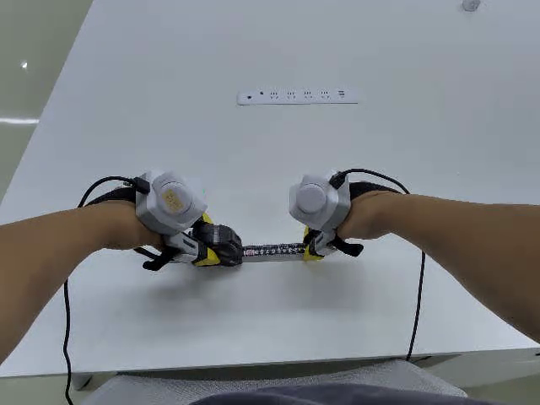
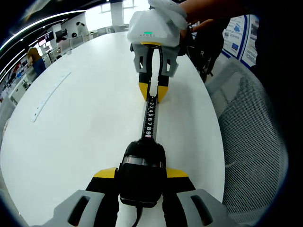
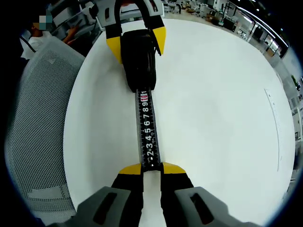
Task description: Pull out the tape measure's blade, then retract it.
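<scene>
A black tape measure case [image 2: 142, 170] sits between the yellow-tipped fingers of my left gripper [image 2: 141, 174], which is shut on it; the case [image 1: 224, 245] lies low on the white table [image 1: 278, 152] and also appears as case [image 3: 138, 56]. A short stretch of blade [image 3: 147, 137] with black numbers runs from the case to my right gripper [image 3: 151, 168], shut on the blade's tip. The blade [image 1: 272, 250] spans the gap between left gripper [image 1: 205, 246] and right gripper [image 1: 310, 249]. The right gripper [image 2: 152, 91] faces the left one along the blade [image 2: 149, 117].
A white power strip [image 1: 297, 96] lies across the table farther back, also seen as power strip [image 2: 49, 94]. A grey mesh chair [image 3: 42, 127] stands at the near table edge [image 1: 253, 359]. Black cables [image 1: 418, 287] hang from both grippers.
</scene>
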Demonstrator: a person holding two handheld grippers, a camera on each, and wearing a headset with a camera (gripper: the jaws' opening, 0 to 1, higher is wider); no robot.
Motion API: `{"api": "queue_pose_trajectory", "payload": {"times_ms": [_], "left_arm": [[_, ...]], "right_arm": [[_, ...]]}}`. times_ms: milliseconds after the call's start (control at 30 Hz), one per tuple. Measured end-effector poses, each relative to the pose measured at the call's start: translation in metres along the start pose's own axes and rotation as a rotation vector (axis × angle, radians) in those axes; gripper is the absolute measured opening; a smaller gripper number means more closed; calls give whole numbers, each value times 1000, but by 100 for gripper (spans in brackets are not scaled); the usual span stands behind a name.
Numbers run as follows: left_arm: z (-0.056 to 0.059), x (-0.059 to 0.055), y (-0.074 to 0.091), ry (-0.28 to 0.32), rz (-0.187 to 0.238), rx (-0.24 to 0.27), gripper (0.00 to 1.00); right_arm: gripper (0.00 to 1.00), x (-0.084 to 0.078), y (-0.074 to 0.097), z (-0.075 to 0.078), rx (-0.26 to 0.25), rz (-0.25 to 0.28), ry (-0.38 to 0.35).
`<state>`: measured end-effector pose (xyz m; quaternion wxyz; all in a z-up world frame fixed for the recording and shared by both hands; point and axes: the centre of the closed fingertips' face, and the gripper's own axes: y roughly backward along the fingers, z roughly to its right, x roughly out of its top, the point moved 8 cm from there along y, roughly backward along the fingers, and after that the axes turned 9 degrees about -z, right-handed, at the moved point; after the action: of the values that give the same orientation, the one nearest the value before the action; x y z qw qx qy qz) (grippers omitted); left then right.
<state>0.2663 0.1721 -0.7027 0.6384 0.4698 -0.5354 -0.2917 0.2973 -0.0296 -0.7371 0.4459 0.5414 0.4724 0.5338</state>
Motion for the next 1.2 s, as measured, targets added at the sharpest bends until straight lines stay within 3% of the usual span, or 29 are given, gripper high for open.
{"api": "queue_pose_trajectory", "payload": {"times_ms": [1200], "left_arm": [[0, 0, 0, 10, 6, 0, 32]], "right_arm": [[11, -20, 4, 1, -8, -2, -10]]}}
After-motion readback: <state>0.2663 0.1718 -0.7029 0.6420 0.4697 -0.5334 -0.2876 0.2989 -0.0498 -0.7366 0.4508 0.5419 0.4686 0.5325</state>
